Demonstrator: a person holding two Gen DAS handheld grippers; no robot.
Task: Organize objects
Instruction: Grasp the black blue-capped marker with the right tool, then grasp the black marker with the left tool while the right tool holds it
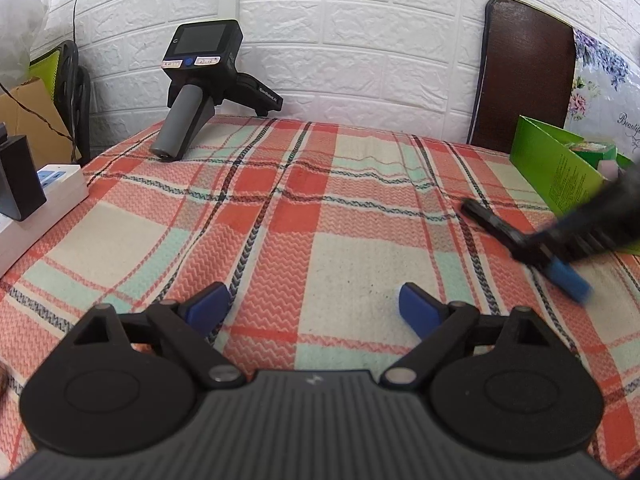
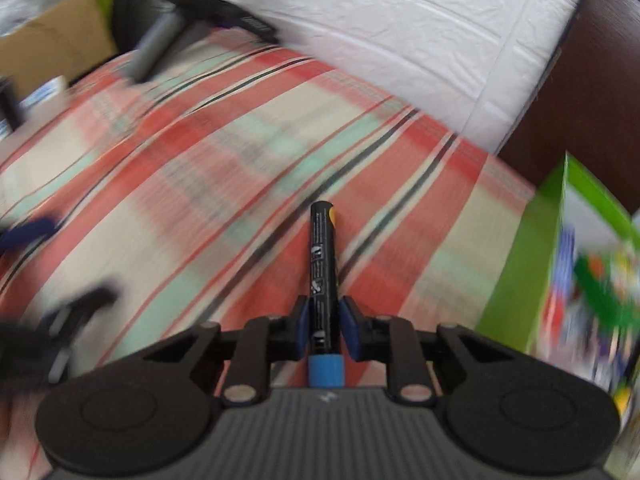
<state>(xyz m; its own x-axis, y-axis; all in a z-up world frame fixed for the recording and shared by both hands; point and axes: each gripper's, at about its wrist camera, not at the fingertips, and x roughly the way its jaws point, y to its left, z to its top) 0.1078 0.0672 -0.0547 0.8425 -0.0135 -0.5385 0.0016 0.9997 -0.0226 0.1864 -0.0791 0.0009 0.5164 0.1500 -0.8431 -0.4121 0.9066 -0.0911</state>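
Note:
My right gripper (image 2: 323, 326) is shut on a black marker (image 2: 322, 264) with a blue cap (image 2: 326, 370); the marker points forward over the plaid cloth. In the left wrist view the same marker (image 1: 490, 220) and its blue cap (image 1: 568, 280) show at the right, held by the blurred right gripper (image 1: 532, 246) just above the cloth. My left gripper (image 1: 314, 308) is open and empty, low over the plaid tablecloth (image 1: 280, 220). A green box (image 2: 560, 264) with colourful items inside stands right of the marker; it also shows in the left wrist view (image 1: 560, 168).
A spare handheld gripper device with a screen (image 1: 200, 80) stands at the cloth's far left. A white power strip with a black adapter (image 1: 36, 200) lies at the left edge. A brown chair back (image 1: 524, 76) leans against the white brick wall. A cardboard box (image 1: 36, 116) sits far left.

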